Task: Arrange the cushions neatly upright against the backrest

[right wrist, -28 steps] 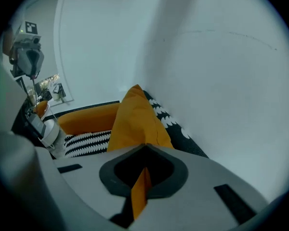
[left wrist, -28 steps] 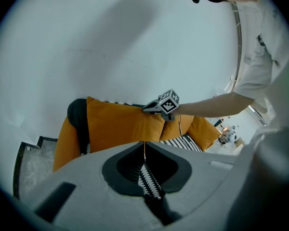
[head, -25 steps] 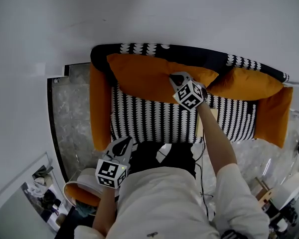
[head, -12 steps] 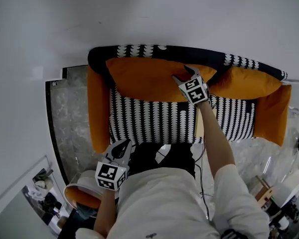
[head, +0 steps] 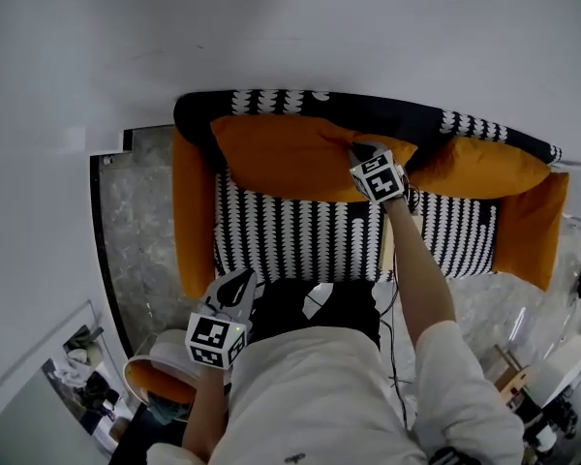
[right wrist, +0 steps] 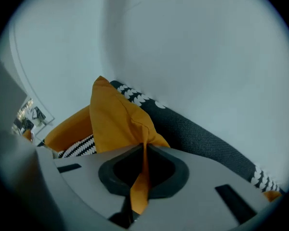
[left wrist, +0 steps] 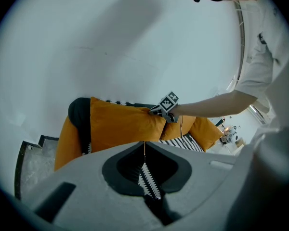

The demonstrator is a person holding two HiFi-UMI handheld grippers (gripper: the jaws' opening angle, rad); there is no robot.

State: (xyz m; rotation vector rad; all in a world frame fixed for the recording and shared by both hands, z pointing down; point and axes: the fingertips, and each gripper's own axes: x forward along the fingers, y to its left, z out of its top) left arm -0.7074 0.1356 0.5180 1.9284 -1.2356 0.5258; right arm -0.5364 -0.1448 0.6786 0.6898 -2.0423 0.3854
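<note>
Straightening the big cushion (head: 281, 153)
Your right tool (head: 361, 148) has just pinched shut on its 3 o'clock corner; left tool (head: 237, 284) is closed, empty. Next, probably pull it upright.

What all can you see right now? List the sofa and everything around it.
sofa: one, black-and-white patterned, against the wall
cushions: two, orange, against the backrest; larger cushion at picture left, smaller cushion at picture right
armrests: two, orange, at the sofa's ends
floor: grey, marbled, beside the sofa
wall: white, behind the sofa
shirt: one, white, bottom of the head view
left gripper: one, grey, shut and empty, low by the person's body
right gripper: one, grey, jaws have just been closing, corner of the larger cushion pinched between them
</note>
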